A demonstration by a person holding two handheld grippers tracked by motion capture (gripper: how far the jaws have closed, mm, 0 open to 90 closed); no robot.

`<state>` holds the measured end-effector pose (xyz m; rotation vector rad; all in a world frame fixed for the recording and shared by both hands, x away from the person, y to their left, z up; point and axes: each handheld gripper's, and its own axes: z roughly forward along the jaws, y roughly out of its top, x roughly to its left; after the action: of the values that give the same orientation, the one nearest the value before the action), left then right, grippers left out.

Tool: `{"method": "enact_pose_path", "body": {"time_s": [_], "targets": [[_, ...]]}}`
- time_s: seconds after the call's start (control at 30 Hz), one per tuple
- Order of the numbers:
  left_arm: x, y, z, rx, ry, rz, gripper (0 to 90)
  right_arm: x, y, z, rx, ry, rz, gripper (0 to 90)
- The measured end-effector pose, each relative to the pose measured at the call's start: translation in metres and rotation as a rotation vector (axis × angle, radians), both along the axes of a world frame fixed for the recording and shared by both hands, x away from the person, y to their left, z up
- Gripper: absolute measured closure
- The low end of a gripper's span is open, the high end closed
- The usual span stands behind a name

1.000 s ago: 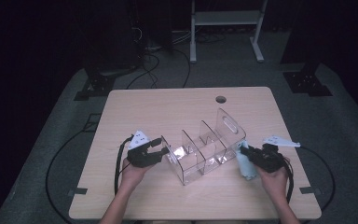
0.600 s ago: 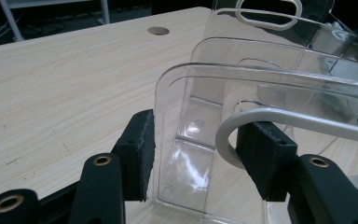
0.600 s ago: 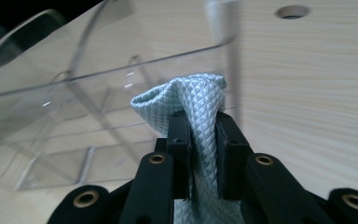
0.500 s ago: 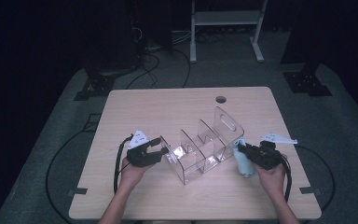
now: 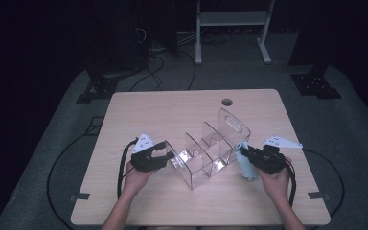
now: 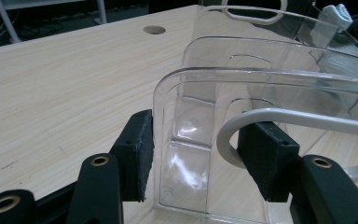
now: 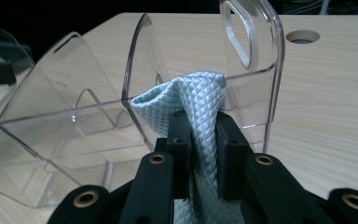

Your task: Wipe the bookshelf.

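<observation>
- Pinching a light blue cloth [image 7: 193, 105], the right gripper [image 7: 200, 140] sits beside the clear organizer [image 5: 206, 153].
- Left gripper [image 6: 196, 154] straddles the organizer's end wall; its jaws have just been opening, with the left pad off the wall.

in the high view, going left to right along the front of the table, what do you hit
left gripper → clear acrylic organizer → light blue cloth → right gripper, its body further right
</observation>
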<state>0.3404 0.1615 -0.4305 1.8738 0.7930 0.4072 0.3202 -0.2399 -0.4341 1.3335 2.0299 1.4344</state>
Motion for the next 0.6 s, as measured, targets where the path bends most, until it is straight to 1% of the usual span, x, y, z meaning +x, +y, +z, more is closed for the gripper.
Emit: {"method": "enact_pose_path", "body": {"time_s": [0.07, 0.23, 0.3, 0.37, 0.43, 0.5, 0.53, 0.6], "targets": [[0.000, 0.000, 0.000, -0.003, 0.000, 0.001, 46.0, -0.005, 0.010, 0.000, -0.019, -0.007, 0.031, 78.0], [0.001, 0.001, 0.000, -0.004, -0.002, 0.006, 45.9, -0.022, 0.040, 0.002, -0.015, -0.011, 0.151, 78.1], [0.001, 0.002, 0.000, -0.004, -0.001, 0.005, 45.9, -0.023, 0.043, 0.004, -0.044, -0.021, 0.158, 78.2], [0.000, 0.000, 0.000, -0.001, 0.000, 0.006, 45.8, -0.021, 0.039, 0.004, -0.029, -0.010, 0.134, 78.2], [0.000, 0.000, 0.000, -0.001, -0.002, 0.007, 45.8, -0.021, 0.039, 0.003, -0.027, -0.010, 0.124, 78.2], [0.001, 0.000, -0.001, -0.002, -0.004, 0.008, 45.8, -0.026, 0.047, 0.004, -0.027, -0.017, 0.151, 78.1], [0.001, 0.000, -0.001, 0.000, -0.006, 0.011, 45.8, -0.029, 0.053, 0.005, -0.028, -0.023, 0.176, 78.1], [0.001, 0.000, -0.001, 0.000, -0.007, 0.016, 45.8, -0.036, 0.065, 0.005, -0.004, -0.023, 0.234, 78.1]]}}
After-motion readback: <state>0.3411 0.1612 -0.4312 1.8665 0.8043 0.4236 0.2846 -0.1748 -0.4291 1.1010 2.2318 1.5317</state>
